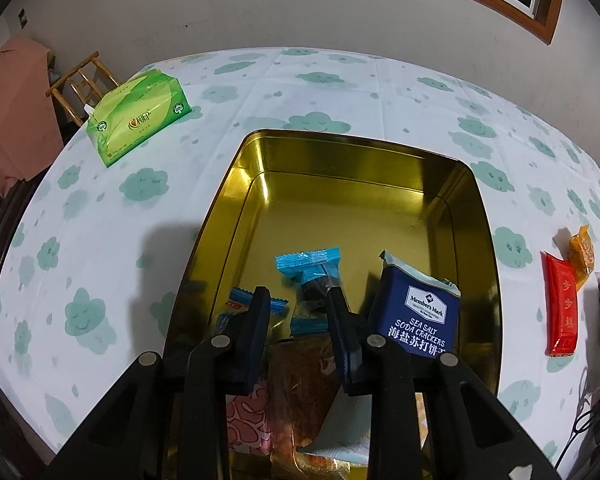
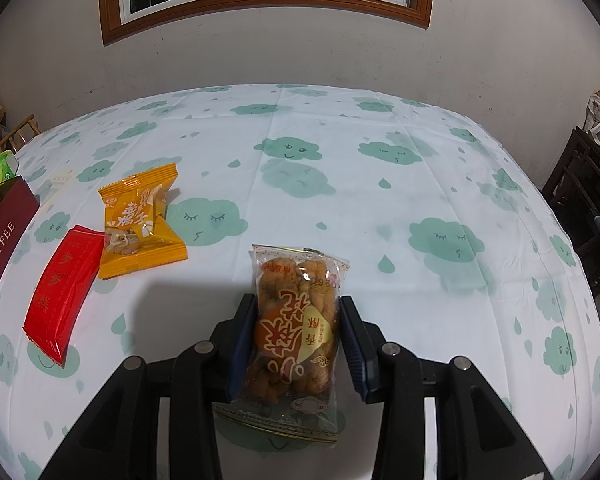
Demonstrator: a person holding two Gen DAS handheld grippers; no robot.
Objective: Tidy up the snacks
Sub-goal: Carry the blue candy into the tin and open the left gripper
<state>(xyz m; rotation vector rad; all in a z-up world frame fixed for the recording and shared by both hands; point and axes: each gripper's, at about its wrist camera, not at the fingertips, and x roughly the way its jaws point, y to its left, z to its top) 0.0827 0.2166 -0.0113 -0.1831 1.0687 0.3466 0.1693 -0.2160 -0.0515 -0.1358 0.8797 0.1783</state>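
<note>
Right hand-held gripper takes a snack pack; left one waits over the tin.

The right hand-held gripper [image 2: 296, 320] has its jaws around the fried-twist pack [image 2: 294, 332] on the table [image 2: 380, 220], seemingly clamping it, probably to carry it to the gold tin [image 1: 482, 216]. The left hand-held gripper [image 1: 298, 312] hovers there with jaws apart, empty, above the snacks already inside, like the soda crackers [image 1: 418, 312].

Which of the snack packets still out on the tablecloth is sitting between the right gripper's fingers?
The clear packet of fried dough twists, between the right gripper fingers. The orange packet and red packet lie off to its left, untouched.
</note>
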